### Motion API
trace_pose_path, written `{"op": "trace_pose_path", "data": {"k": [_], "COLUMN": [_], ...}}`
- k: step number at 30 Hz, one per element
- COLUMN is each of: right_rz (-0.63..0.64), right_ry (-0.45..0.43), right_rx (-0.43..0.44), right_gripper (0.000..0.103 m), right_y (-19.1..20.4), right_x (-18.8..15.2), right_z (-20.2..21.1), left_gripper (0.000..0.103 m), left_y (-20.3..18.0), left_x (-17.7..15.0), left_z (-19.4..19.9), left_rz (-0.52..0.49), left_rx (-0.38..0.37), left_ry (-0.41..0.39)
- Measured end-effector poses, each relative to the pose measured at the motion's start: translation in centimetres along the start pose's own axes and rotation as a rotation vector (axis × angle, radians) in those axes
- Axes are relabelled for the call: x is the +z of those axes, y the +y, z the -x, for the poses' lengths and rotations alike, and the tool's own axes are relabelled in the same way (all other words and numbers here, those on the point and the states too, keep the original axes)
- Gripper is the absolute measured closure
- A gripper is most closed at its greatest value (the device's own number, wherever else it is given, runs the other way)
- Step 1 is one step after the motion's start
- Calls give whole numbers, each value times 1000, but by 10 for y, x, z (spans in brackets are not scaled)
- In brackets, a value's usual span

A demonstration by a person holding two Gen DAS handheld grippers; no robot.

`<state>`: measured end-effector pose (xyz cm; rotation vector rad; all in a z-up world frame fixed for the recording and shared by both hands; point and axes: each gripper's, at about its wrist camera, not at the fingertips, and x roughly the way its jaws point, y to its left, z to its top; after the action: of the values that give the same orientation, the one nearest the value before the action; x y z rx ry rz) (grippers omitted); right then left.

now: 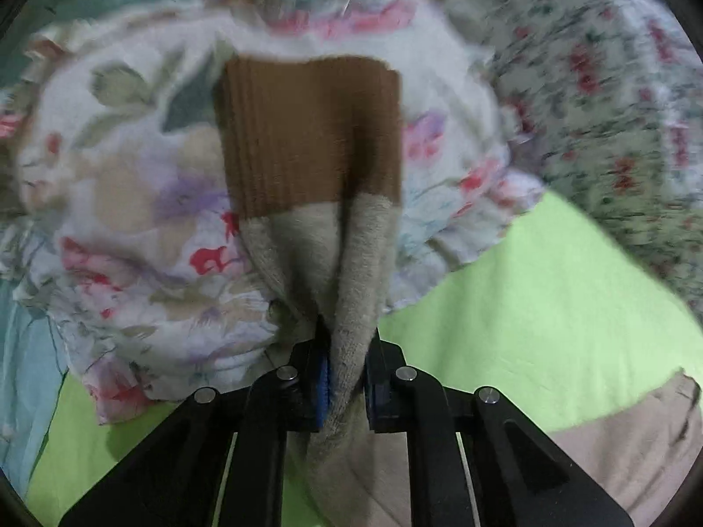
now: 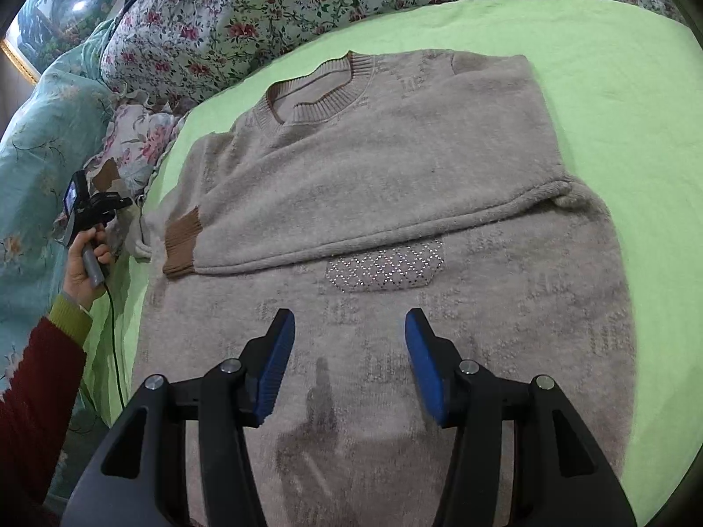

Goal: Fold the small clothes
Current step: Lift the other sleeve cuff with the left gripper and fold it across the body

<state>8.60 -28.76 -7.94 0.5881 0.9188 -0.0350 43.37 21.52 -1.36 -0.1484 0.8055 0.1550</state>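
Sweater (image 2: 373, 202) lies flat on bed (image 2: 593, 66), one sleeve (image 2: 351, 228) already folded across chest. Left claw (image 1: 347, 377) clenched on second sleeve (image 1: 316, 167), lifted beside sweater. Right claw (image 2: 349, 351) released, above hem. Second sleeve and body folds remain.

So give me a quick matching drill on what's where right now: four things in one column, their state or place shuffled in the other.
Things:
1. left hand-held gripper
2. right hand-held gripper
3. folded sleeve
4. green sheet

States:
A. open, above the sweater's lower part
B. lying across the chest
C. shut on the other sleeve, its brown cuff beyond the fingers
D. spread under the sweater

Pairs: 1-C, 2-A, 3-B, 4-D
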Motion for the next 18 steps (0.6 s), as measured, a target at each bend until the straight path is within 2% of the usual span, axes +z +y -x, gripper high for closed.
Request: {"op": "trace_pose_path", "data": {"k": [8, 14, 18], "right_rz": [-10, -29, -59], "right_ry": [-19, -43, -65], "right_rx": [26, 34, 24], "right_gripper": [49, 49, 49], "right_y": [5, 2, -8], "right_x": [-6, -14, -19], "right_z": [6, 17, 27], "left_gripper": [92, 92, 92], "left_y": [-30, -97, -163], "left_x": [-52, -100, -139], "left_z": [102, 159, 192], "left_rz": [-96, -184, -318], "left_rx": [-211, -375, -473], "left_ry": [-96, -100, -95]}}
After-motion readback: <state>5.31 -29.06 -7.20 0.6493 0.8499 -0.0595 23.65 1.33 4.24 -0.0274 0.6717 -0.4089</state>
